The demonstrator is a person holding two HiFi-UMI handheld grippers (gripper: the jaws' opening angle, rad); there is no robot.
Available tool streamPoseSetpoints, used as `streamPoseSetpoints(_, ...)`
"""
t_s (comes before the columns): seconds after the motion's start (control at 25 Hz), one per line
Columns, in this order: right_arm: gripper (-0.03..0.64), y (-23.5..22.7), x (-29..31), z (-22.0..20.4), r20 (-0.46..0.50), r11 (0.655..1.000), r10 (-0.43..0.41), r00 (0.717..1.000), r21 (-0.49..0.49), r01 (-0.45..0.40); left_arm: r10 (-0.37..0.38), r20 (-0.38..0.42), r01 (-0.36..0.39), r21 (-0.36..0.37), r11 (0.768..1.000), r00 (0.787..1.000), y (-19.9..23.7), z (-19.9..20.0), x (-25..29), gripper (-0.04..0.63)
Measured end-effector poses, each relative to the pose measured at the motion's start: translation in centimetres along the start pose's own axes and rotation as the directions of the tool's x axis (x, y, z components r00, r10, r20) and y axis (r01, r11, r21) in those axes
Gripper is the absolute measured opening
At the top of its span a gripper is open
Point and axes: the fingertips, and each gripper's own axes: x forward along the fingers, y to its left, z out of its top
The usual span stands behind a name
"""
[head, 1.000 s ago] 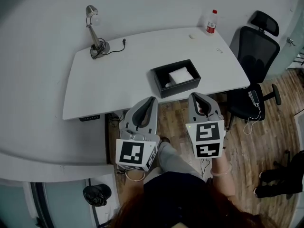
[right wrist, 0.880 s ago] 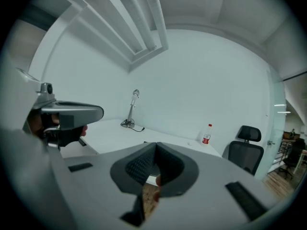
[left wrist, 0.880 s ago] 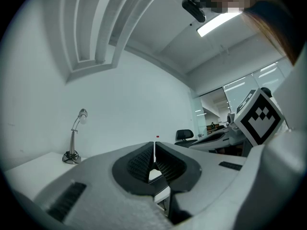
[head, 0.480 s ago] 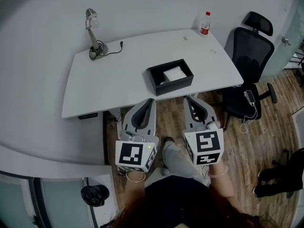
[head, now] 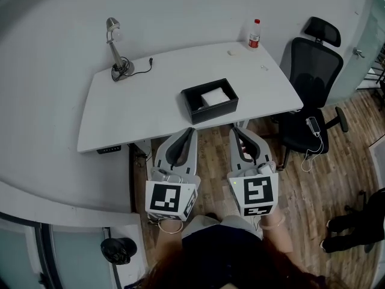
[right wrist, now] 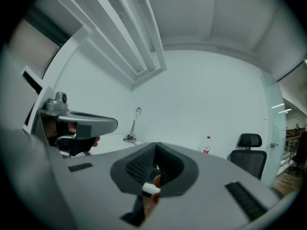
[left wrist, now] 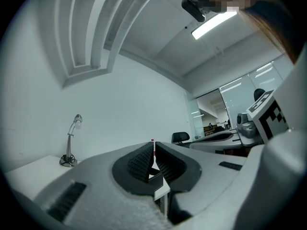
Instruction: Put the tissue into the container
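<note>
A black rectangular container (head: 208, 111) stands on the white desk (head: 144, 104) close to its front edge. A folded white tissue (head: 215, 96) lies inside it, toward its right end. My left gripper (head: 190, 130) and right gripper (head: 234, 130) hang side by side over the wooden floor, just in front of the desk edge and below the container. Both point at the desk with jaws closed to a tip and nothing between them. The left gripper (left wrist: 153, 146) and the right gripper (right wrist: 155, 150) each show their ribbed pads pressed together in their own views.
A desk lamp (head: 114, 47) with a cable stands at the desk's back left, and a red-capped bottle (head: 254, 34) at the back right. A black office chair (head: 310, 71) sits right of the desk. A curved white counter (head: 54, 203) lies at my left.
Both grippers have drawn back a little from the desk edge toward the person, and the desk sits slightly farther away in view. The jaws stay shut and the tissue stays in the container.
</note>
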Motion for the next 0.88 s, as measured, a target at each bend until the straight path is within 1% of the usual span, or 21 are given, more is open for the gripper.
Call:
streamPoseSetpoints(0.2,0.020,-0.8,-1.4,0.5,0.034,1.000,0.008,0.999,0.004,-0.009,0.002,-0.013,-0.002,0.003,1.000,1.000,-1.6,0.2,-0.1,0.032)
streamPoseSetpoints(0.36,0.020,-1.4,-3.1,0.9,0.043,0.999,0.033,0.999,-0.007,-0.033,0.018,-0.018,-0.018,0.000,1.000,1.000,-3.3,0.5,-0.7,0.032)
streamPoseSetpoints(0.52,0.020,-2.3,-5.0,1.5,0.059,0.999,0.045,0.997,0.005,-0.046,0.033,-0.025,-0.033,0.001,0.999,0.999,-5.1,0.8,-1.4,0.032)
streamPoseSetpoints(0.88,0.020,-2.9,-8.8,1.4,0.069,0.996,0.091,0.993,0.010,-0.092,0.070,-0.040,-0.070,0.012,0.998,0.997,-8.6,1.4,-3.6,0.032)
